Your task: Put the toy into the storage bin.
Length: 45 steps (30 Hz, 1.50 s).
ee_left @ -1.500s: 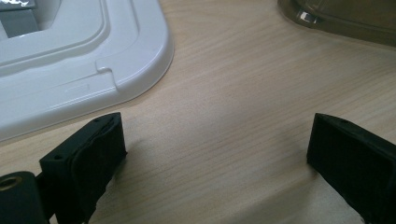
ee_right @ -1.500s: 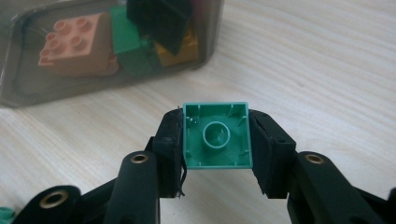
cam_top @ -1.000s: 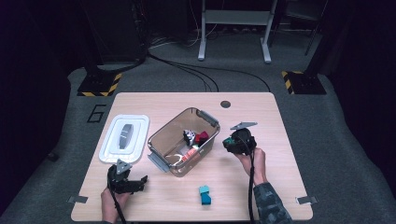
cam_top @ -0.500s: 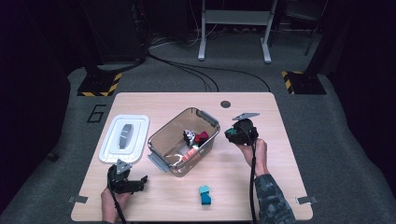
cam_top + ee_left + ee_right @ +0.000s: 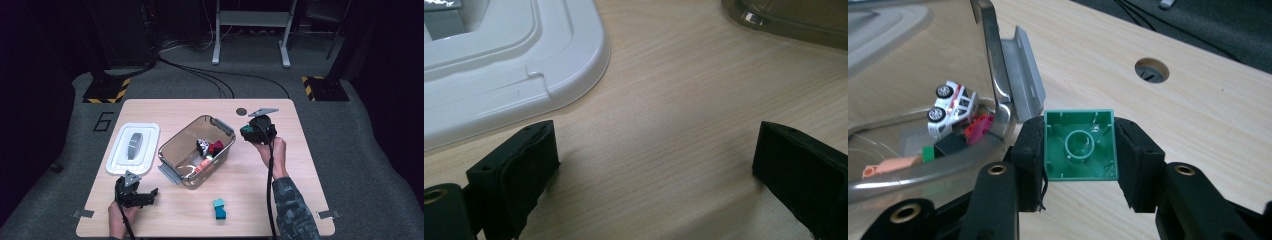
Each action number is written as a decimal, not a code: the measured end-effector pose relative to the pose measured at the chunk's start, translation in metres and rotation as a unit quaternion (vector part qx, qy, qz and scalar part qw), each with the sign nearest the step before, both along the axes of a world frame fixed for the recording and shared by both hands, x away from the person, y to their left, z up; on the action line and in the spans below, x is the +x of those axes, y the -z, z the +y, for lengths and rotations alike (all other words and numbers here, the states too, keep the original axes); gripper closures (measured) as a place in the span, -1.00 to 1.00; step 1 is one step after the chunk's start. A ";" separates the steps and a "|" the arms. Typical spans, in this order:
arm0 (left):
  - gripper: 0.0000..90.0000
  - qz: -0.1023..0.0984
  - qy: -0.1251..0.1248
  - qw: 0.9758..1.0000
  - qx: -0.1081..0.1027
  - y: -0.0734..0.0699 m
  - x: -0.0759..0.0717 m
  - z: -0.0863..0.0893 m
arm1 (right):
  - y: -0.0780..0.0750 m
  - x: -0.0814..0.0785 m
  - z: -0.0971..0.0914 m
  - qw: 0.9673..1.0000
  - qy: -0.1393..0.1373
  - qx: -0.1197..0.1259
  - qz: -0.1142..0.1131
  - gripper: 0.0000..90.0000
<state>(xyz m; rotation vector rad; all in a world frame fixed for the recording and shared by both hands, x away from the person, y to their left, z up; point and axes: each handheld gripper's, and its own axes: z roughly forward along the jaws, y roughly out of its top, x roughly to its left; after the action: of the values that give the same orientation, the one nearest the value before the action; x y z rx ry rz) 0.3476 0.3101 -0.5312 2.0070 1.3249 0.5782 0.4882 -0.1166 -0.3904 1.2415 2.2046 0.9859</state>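
Right gripper (image 5: 1080, 165): jaws clamped on green brick (image 5: 1080, 145).
Brick: light, rigid, slick; grip flat sides.
Left gripper (image 5: 654, 170): wide open, empty.

High view: fixed above the near table (image 5: 300, 150) edge, facing forward and down, distant. Left gripper view: low, close over the wood, white lid (image 5: 499, 75) ahead. Right gripper view: close, angled toward the clear bin (image 5: 993, 90), also in the high view
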 end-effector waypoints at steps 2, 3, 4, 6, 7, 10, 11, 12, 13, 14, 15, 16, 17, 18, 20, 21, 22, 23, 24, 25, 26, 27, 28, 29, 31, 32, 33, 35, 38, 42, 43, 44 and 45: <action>-0.90 0.000 0.000 1.000 0.000 0.000 0.000 0.000 | -0.005 0.001 0.002 1.000 -0.003 -0.001 -0.005 0.29; -0.90 0.000 0.000 1.000 0.000 0.000 0.000 0.000 | -0.007 0.001 0.004 1.000 -0.004 -0.001 -0.008 0.29; -0.90 0.000 0.000 1.000 0.000 0.000 0.000 0.000 | -0.010 0.001 0.005 1.000 -0.006 -0.001 -0.009 0.29; -0.90 0.000 0.000 1.000 0.000 0.000 0.000 0.000 | -0.014 0.001 0.009 1.000 -0.009 -0.002 -0.015 0.29; -0.90 0.000 0.000 1.000 0.000 0.000 0.000 0.000 | -0.016 0.000 0.011 1.000 -0.012 -0.002 -0.015 0.29; -0.90 0.000 0.000 1.000 0.000 0.000 0.000 0.000 | -0.021 -0.002 0.018 1.000 -0.023 -0.004 -0.018 0.29; -0.90 0.000 0.000 1.000 0.000 0.000 0.000 0.000 | -0.021 -0.002 0.019 0.999 -0.026 -0.004 -0.019 0.29; -0.90 0.000 0.000 1.000 -0.001 0.000 0.000 0.000 | -0.023 -0.003 0.022 0.999 -0.029 -0.003 -0.019 0.29; -0.90 0.000 -0.001 1.000 -0.001 0.000 0.000 0.000 | -0.024 -0.003 0.025 0.999 -0.035 -0.005 -0.021 0.29; -0.90 0.000 0.000 1.000 0.000 0.000 0.000 0.000 | -0.024 -0.004 0.027 0.999 -0.036 -0.004 -0.020 0.29; -0.90 0.000 0.000 1.000 0.000 0.000 0.000 0.000 | -0.025 -0.004 0.029 0.999 -0.047 -0.010 -0.023 0.29; -0.90 0.000 0.000 1.000 0.000 0.000 0.000 0.000 | -0.025 -0.005 0.033 0.998 -0.050 -0.009 -0.021 0.29; -0.90 0.000 0.000 1.000 0.000 0.000 0.000 0.000 | -0.025 -0.006 0.036 0.999 -0.050 -0.008 -0.018 0.29; -0.90 0.000 0.000 1.000 0.000 0.000 0.000 0.000 | -0.025 -0.006 0.039 0.998 -0.056 -0.010 -0.018 0.29; -0.90 0.000 0.000 1.000 0.000 0.000 0.000 0.000 | -0.025 -0.007 0.044 0.998 -0.064 -0.014 -0.017 0.29; -0.90 0.000 0.000 1.000 0.000 0.000 0.000 0.000 | -0.024 -0.008 0.047 0.997 -0.072 -0.017 -0.017 0.29; -0.90 0.000 0.000 1.000 0.000 0.000 0.000 0.000 | -0.024 -0.008 0.051 0.997 -0.075 -0.017 -0.014 0.29; -0.90 0.000 0.000 1.000 0.000 0.000 0.000 0.000 | -0.023 -0.009 0.053 0.996 -0.080 -0.021 -0.014 0.29; -0.90 0.000 0.000 1.000 0.000 0.000 0.000 0.000 | -0.023 -0.009 0.056 0.996 -0.082 -0.021 -0.012 0.29; -0.90 0.000 0.000 1.000 0.000 0.000 0.000 0.000 | -0.022 -0.010 0.058 0.996 -0.086 -0.023 -0.009 0.29; -0.90 0.000 0.000 1.000 0.000 0.000 0.000 0.000 | -0.021 -0.010 0.059 0.996 -0.089 -0.022 -0.007 0.29; -0.90 0.000 0.000 1.000 0.000 0.000 0.000 0.000 | -0.020 -0.010 0.061 0.996 -0.091 -0.021 -0.001 0.29; -0.90 0.000 0.000 1.000 -0.001 0.000 0.000 0.000 | -0.019 -0.010 0.063 0.995 -0.092 -0.024 0.003 0.29; -0.90 0.000 0.000 1.000 0.000 0.000 0.000 0.000 | -0.017 -0.011 0.065 0.995 -0.094 -0.025 0.005 0.29; -0.90 0.000 -0.002 1.000 -0.003 0.000 0.000 0.000 | -0.014 -0.012 0.068 0.995 -0.096 -0.029 0.015 0.29; -0.90 0.000 -0.002 1.000 -0.003 0.000 0.000 0.000 | -0.013 -0.012 0.069 0.994 -0.099 -0.032 0.015 0.28; -0.90 0.000 -0.002 1.000 -0.003 0.000 0.000 0.000 | -0.011 -0.012 0.070 0.995 -0.097 -0.031 0.018 0.28; -0.90 0.000 -0.002 1.000 -0.003 0.000 0.000 0.000 | -0.008 -0.013 0.071 0.994 -0.099 -0.034 0.024 0.28; -0.90 0.001 -0.002 1.000 -0.003 0.000 0.000 0.000 | -0.005 -0.015 0.072 0.994 -0.098 -0.036 0.037 0.28; -0.90 0.002 -0.001 1.000 -0.003 0.000 0.000 -0.001 | -0.002 -0.015 0.070 0.993 -0.100 -0.040 0.042 0.28; -0.90 0.001 0.000 1.000 -0.001 0.000 0.000 0.000 | -0.002 -0.015 0.070 0.993 -0.100 -0.041 0.041 0.28; -0.90 0.001 0.000 1.000 -0.001 0.000 0.000 0.000 | -0.002 -0.016 0.069 0.993 -0.101 -0.042 0.042 0.27; -0.90 0.001 0.000 1.000 -0.001 0.000 0.000 0.000 | -0.001 -0.016 0.069 0.993 -0.101 -0.043 0.042 0.27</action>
<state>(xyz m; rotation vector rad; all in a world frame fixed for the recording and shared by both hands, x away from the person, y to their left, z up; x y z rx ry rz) 0.3473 0.3100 -0.5311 2.0073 1.3256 0.5747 0.4719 -0.0473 -0.3891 1.0556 2.4502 0.9165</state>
